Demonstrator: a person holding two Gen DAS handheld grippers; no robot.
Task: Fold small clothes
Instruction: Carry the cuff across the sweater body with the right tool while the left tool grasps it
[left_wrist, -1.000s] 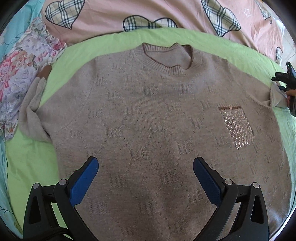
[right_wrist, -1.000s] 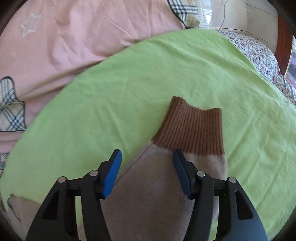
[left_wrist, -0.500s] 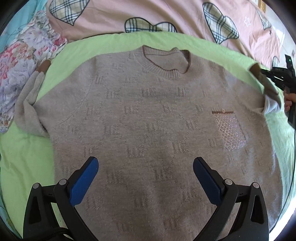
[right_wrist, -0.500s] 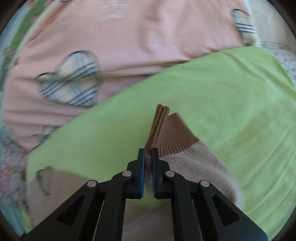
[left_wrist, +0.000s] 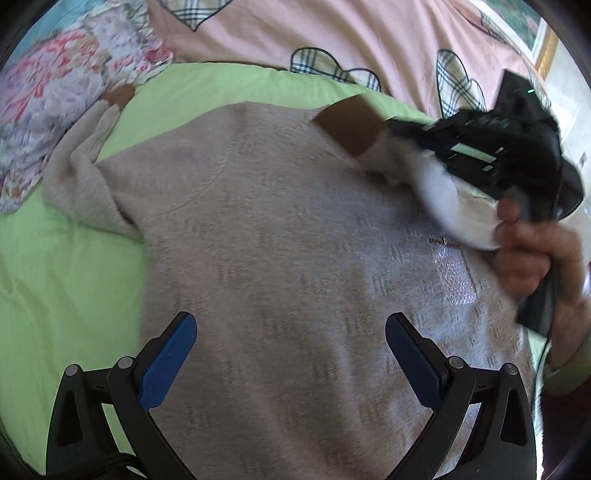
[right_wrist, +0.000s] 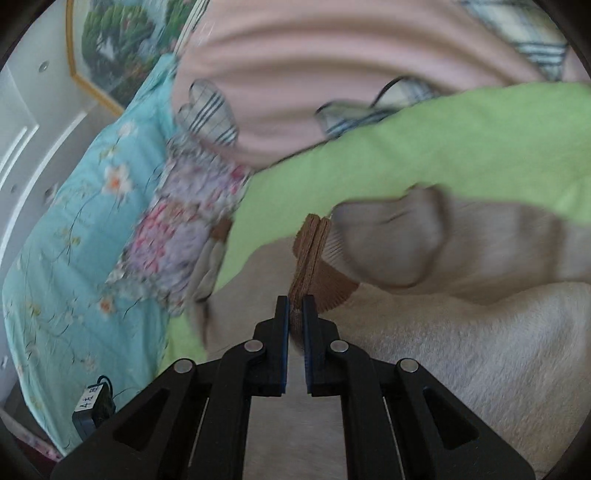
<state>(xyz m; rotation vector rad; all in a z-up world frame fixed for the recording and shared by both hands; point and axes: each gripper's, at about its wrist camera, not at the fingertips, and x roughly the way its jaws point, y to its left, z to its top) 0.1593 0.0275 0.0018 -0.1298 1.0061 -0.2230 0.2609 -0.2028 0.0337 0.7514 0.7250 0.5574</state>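
A beige knit sweater (left_wrist: 280, 258) lies front up on a green sheet (left_wrist: 66, 266), its pocket (left_wrist: 452, 273) at the right. My left gripper (left_wrist: 290, 343) is open and empty, hovering over the sweater's lower body. My right gripper (right_wrist: 295, 299) is shut on the sweater's right sleeve just behind its brown cuff (right_wrist: 314, 258). In the left wrist view the right gripper (left_wrist: 384, 127) holds that cuff (left_wrist: 351, 123) lifted over the sweater's chest near the neck. The other sleeve (left_wrist: 85, 177) lies bunched at the left with its brown cuff (left_wrist: 120, 96).
A pink quilt with plaid hearts (left_wrist: 332, 40) lies beyond the green sheet. A floral cloth (left_wrist: 55, 96) is at the far left, on a turquoise flowered bedspread (right_wrist: 74, 229). A small black device with a cable (right_wrist: 92, 406) lies at the bed edge.
My right gripper closed on the right sleeve near its cuff, lifted it and carried it left over the sweater's chest. My left gripper stayed open over the lower body.
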